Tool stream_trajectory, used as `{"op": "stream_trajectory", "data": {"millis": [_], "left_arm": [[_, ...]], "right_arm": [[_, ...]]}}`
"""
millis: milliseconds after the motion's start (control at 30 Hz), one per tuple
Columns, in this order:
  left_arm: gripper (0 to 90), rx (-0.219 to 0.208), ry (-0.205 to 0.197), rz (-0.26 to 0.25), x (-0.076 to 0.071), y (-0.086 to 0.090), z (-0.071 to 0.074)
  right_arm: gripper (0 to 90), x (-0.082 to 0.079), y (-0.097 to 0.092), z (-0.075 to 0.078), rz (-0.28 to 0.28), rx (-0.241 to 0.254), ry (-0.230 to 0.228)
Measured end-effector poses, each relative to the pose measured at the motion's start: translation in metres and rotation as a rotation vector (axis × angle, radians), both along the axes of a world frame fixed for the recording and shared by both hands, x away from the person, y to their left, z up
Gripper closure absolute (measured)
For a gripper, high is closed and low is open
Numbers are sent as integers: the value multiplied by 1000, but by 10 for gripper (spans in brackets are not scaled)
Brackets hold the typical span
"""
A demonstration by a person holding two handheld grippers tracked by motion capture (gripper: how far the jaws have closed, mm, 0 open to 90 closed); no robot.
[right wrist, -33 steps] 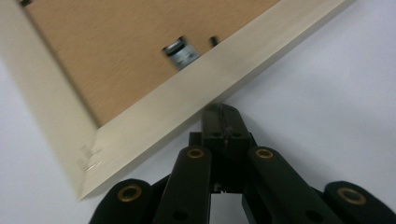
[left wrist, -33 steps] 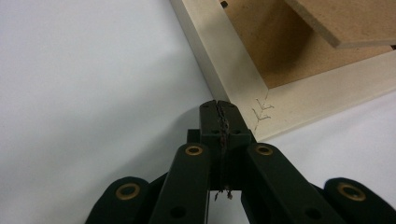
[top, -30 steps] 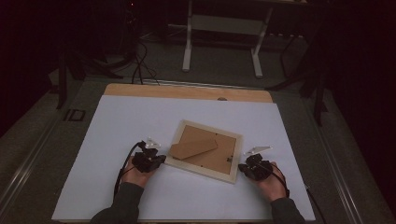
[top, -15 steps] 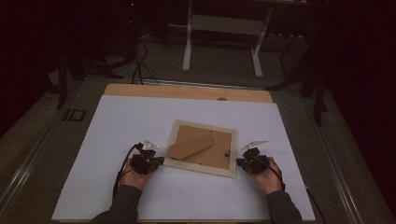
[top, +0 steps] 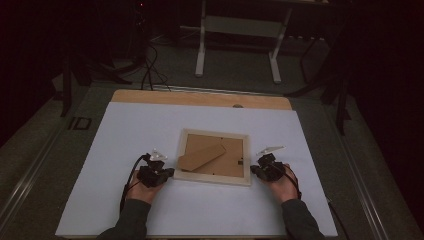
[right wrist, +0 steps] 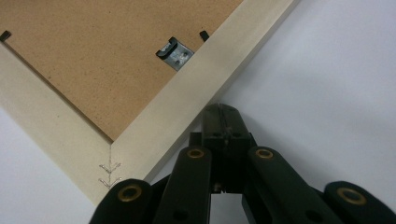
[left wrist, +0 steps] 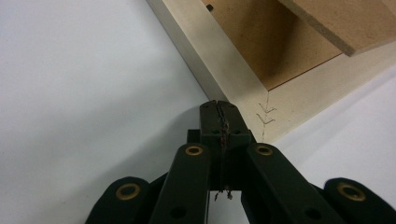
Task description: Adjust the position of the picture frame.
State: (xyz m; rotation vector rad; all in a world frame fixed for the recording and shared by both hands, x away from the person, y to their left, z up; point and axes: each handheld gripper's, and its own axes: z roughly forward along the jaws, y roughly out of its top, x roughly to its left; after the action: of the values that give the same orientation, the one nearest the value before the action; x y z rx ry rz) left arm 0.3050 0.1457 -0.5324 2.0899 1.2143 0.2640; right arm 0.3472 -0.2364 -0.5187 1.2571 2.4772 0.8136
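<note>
Pressing clenched jaws against opposite sides, the left gripper point(top: 169, 172) and right gripper point(top: 255, 170) flank a pale wooden picture frame point(top: 214, 177) lying back-up, brown stand point(top: 201, 157) showing, mid white table point(top: 125, 135), bare surface all round.
</note>
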Motion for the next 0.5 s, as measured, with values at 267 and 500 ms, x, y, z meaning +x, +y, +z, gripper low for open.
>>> {"op": "stream_trajectory", "data": {"millis": [267, 500], "left_arm": [[900, -8, 4, 13, 0, 3, 0], [900, -10, 11, 24, -1, 8, 0]], "right_arm": [[900, 5, 4, 0, -8, 8, 3], [900, 7, 10, -2, -17, 15, -11]]}}
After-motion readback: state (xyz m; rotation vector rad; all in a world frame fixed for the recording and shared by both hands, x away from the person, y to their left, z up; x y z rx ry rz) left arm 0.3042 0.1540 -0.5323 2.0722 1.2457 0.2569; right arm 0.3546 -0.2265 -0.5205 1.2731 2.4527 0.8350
